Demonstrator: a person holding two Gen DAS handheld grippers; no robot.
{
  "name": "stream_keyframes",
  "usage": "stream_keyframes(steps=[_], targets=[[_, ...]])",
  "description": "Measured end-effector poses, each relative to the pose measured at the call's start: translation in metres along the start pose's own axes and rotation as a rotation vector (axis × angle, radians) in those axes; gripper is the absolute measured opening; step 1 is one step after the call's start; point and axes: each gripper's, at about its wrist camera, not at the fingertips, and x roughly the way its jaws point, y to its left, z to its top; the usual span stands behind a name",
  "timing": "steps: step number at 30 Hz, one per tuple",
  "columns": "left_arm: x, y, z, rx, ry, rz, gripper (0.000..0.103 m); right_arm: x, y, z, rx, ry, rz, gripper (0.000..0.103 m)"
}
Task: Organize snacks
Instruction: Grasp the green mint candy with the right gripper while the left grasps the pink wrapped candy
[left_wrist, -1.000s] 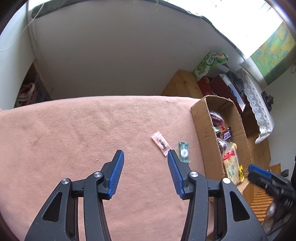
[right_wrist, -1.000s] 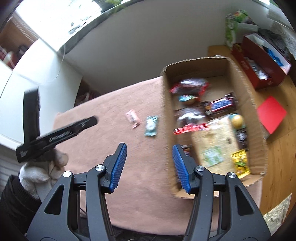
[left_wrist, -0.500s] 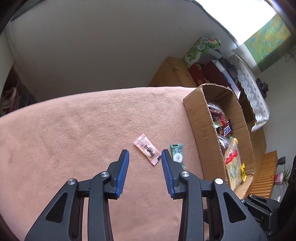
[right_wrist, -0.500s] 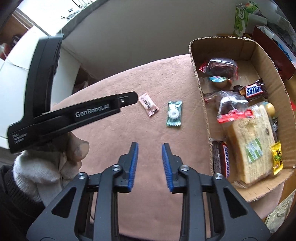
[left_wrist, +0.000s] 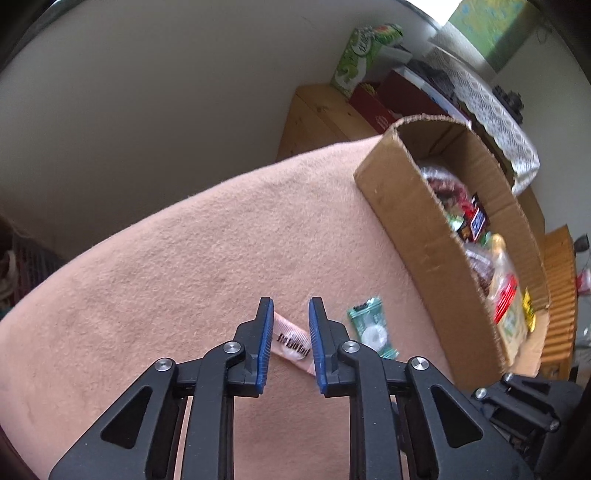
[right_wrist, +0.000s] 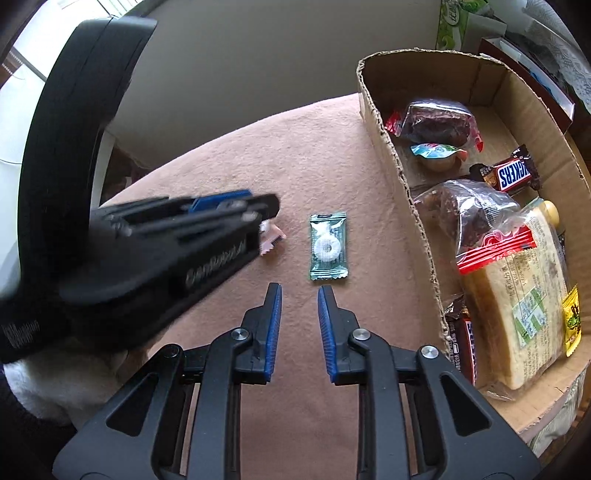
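Observation:
A pink candy wrapper (left_wrist: 291, 341) lies on the pink blanket, between the two fingers of my left gripper (left_wrist: 290, 308), which is open and down around it. In the right wrist view the left gripper (right_wrist: 236, 206) covers most of that wrapper (right_wrist: 271, 240). A green mint packet (left_wrist: 371, 328) lies just right of it; it also shows in the right wrist view (right_wrist: 328, 246). My right gripper (right_wrist: 299, 291) is open and empty, a little short of the mint. The cardboard box (right_wrist: 399, 177) at the right holds several snacks.
The box wall (left_wrist: 417, 236) stands close to the right of the mint. Behind the blanket (left_wrist: 184, 277) is a white wall, and a wooden shelf (left_wrist: 317, 114) with a green carton and red boxes at the back right.
My left gripper has dropped forward and down until its fingers straddle the pink wrapper, narrowing as it went. My right gripper has moved closer to the mint packet.

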Motion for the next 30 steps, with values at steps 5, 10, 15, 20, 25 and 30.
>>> stream_keyframes(steps=[5, 10, 15, 20, 25, 30], targets=[[-0.008, 0.009, -0.02, 0.045, -0.03, -0.009, 0.013, 0.014, -0.006, 0.004, 0.037, -0.004, -0.017, 0.021], [-0.018, 0.026, -0.039, 0.054, -0.043, -0.038, 0.014, 0.026, 0.001, 0.007, 0.034, -0.015, -0.042, 0.021], [-0.025, 0.039, -0.051, 0.023, -0.054, -0.055, 0.014, 0.03, 0.011, 0.012, 0.035, -0.043, -0.097, 0.021], [-0.029, 0.044, -0.058, -0.003, -0.057, -0.065, 0.014, 0.02, 0.01, 0.015, 0.057, -0.081, -0.086, 0.021], [-0.031, 0.046, -0.062, -0.01, -0.064, -0.073, 0.014, 0.037, 0.014, 0.027, 0.045, -0.059, -0.113, 0.021], [-0.035, 0.048, -0.068, -0.008, -0.059, -0.066, 0.014, 0.045, 0.024, 0.038, 0.008, -0.057, -0.088, 0.021]])
